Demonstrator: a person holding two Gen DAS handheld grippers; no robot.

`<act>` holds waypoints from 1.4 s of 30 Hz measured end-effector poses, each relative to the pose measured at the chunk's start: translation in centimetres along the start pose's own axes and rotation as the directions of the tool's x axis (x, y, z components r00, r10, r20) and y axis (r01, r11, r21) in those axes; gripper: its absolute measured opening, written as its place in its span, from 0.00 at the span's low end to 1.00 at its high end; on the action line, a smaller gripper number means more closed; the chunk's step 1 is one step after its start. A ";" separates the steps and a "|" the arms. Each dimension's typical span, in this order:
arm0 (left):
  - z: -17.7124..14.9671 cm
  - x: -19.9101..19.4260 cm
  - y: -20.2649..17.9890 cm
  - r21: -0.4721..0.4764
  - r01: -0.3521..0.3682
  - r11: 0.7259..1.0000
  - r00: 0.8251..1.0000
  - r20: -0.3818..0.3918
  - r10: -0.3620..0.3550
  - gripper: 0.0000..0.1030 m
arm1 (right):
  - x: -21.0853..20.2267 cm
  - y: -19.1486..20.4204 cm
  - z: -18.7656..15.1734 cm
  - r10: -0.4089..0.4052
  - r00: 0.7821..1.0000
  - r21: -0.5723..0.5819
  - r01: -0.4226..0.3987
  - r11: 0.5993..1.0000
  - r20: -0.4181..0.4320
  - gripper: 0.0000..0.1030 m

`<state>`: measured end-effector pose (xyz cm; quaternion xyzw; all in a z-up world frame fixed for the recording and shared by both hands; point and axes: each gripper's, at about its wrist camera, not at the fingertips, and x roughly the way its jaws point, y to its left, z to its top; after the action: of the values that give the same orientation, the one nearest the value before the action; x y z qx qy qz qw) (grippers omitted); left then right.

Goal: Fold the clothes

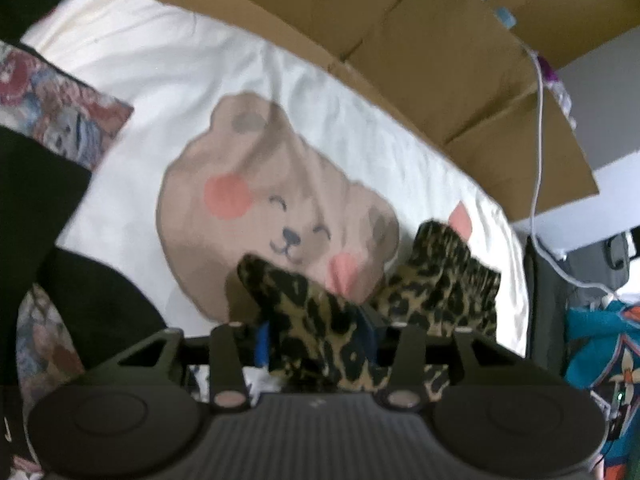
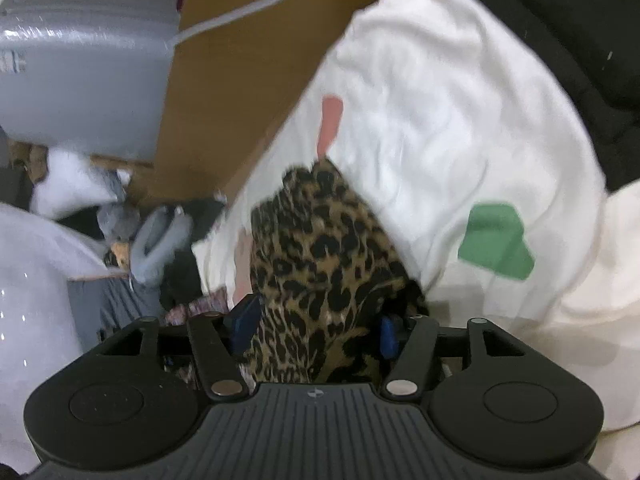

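A leopard-print garment (image 1: 320, 320) is bunched between the blue-padded fingers of my left gripper (image 1: 316, 334), which is shut on it above a white bed sheet (image 1: 168, 64) with a brown bear print (image 1: 260, 200). More of the garment (image 1: 444, 280) rises to the right. In the right wrist view the same leopard-print garment (image 2: 320, 256) fills my right gripper (image 2: 316, 328), which is shut on it over the white sheet (image 2: 440, 100) with a green patch (image 2: 496, 240). The fingertips are hidden by cloth.
Flattened cardboard (image 1: 420, 40) lies behind the bed, with a white cable (image 1: 538, 128) over it. Dark clothing (image 1: 36, 200) and a floral fabric (image 1: 60, 108) lie at the left. A teal patterned cloth (image 1: 604, 340) is at right. A grey bin (image 2: 80, 60) and loose clothes (image 2: 160, 236) sit beside the bed.
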<state>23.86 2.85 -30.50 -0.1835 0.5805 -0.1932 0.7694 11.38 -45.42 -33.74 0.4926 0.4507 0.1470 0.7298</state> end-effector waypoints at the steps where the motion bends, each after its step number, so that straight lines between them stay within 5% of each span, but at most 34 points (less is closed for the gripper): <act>1: -0.2 -0.1 0.0 0.003 0.002 1.000 1.000 0.001 -0.002 0.43 | 0.2 0.1 -0.2 -0.001 1.000 -0.003 0.001 1.000 -0.018 0.63; 12: 1.4 -1.0 -1.0 -0.005 0.081 0.997 0.993 0.087 -0.080 0.43 | -0.2 0.4 1.0 0.068 0.997 0.012 -0.069 0.998 0.035 0.63; 21: 3.7 -0.4 -3.3 0.067 0.058 0.996 0.987 0.143 -0.068 0.45 | -0.3 0.1 3.9 -0.013 0.994 0.009 0.012 1.000 0.105 0.63; 35: 3.6 0.5 -3.1 0.167 -0.144 0.975 0.978 0.172 0.115 0.44 | -1.6 1.3 3.3 -0.188 0.968 -0.150 0.213 0.965 0.167 0.62; 39: 3.9 2.1 -2.8 0.194 -0.190 0.962 0.972 0.173 0.158 0.44 | -0.7 1.0 3.1 -0.225 0.964 -0.170 0.247 0.954 0.142 0.40; 42: 4.2 3.5 -2.8 0.217 -0.217 0.952 0.969 0.164 0.184 0.43 | -0.2 1.2 3.1 -0.245 0.960 -0.187 0.268 0.945 0.137 0.34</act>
<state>28.56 -1.08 -30.88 -0.0452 0.5135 -0.1671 0.8405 14.07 -46.82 -32.34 0.3599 0.4522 0.0681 0.8133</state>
